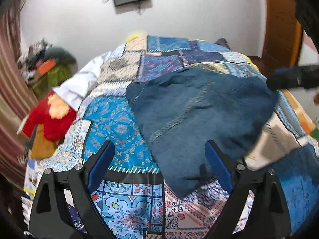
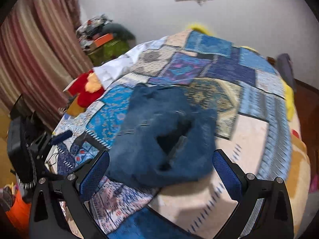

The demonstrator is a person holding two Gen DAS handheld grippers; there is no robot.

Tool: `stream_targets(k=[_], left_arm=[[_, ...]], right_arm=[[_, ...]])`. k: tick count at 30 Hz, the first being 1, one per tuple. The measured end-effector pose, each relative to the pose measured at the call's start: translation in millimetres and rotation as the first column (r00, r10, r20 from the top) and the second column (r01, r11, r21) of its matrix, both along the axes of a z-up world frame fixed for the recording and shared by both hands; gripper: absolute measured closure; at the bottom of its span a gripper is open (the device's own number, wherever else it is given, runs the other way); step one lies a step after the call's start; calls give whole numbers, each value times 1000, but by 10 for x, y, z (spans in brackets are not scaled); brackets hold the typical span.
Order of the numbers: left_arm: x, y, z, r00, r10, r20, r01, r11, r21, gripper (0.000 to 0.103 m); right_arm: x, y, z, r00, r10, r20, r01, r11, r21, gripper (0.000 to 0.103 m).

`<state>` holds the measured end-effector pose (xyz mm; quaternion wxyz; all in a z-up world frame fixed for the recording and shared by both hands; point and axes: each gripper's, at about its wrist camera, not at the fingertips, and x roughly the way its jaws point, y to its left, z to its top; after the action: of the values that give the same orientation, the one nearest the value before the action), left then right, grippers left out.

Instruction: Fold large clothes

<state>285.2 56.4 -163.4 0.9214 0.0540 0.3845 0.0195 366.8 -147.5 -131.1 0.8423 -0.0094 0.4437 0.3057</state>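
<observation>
Both claws, left claw point(image 1: 159, 155) and right claw point(image 2: 161, 165), are hanging wide, holding nothing; I'd be grabbing the jeans point(image 1: 199, 107) at their near-edge corners.

The jeans point(image 1: 199, 115) are blue denim, matt and coarse-woven, with pale raised seam stitching. The bedspread point(image 1: 119, 119) beneath is printed patchwork cloth, smooth, with a faint sheen. At 9 o'clock of the jeans, the soft toy point(image 1: 51, 119) is red and yellow plush, fuzzy. The left gripper point(image 1: 159, 155) and right gripper point(image 2: 161, 167) are matt black plastic with bright metal pivot pins; their finger pads point(image 2: 93, 177) are textured blue mesh-like rubber. The curtain point(image 2: 39, 45) is striped, soft-draped cloth. The door point(image 1: 279, 25) at 2 o'clock is brown wood.
</observation>
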Motion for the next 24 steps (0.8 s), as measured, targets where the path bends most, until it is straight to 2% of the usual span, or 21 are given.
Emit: stream_targets(k=[4, 7, 9, 12, 17, 20, 24], left_arm=[[247, 137, -235, 997, 35, -72, -41, 996, -82, 11], [398, 185, -534, 985, 41, -170, -68, 986, -155, 10], [385, 211, -676, 984, 35, -176, -73, 973, -217, 6], [310, 217, -786, 985, 31, -171, -75, 962, -262, 1], [159, 138, -783, 988, 18, -153, -50, 976, -210, 1], [47, 159, -794, 983, 4, -183, -40, 981, -192, 1], [-80, 367, -747, 978, 23, -205, -70, 972, -226, 1]], right_arm=[[196, 246, -261, 998, 21, -58, -24, 999, -44, 0], [362, 226, -575, 993, -2, -121, -11, 994, -108, 0], [433, 117, -757, 987, -7, -161, -11, 993, -115, 0], [467, -145, -977, 977, 7, -215, -25, 996, -82, 0], [386, -487, -1154, 961, 0, -277, -8, 1000, -27, 0], [345, -670, -1178, 955, -30, -295, 27, 1000, -15, 0], [292, -862, -1112, 950, -105, -294, 87, 993, -73, 0]])
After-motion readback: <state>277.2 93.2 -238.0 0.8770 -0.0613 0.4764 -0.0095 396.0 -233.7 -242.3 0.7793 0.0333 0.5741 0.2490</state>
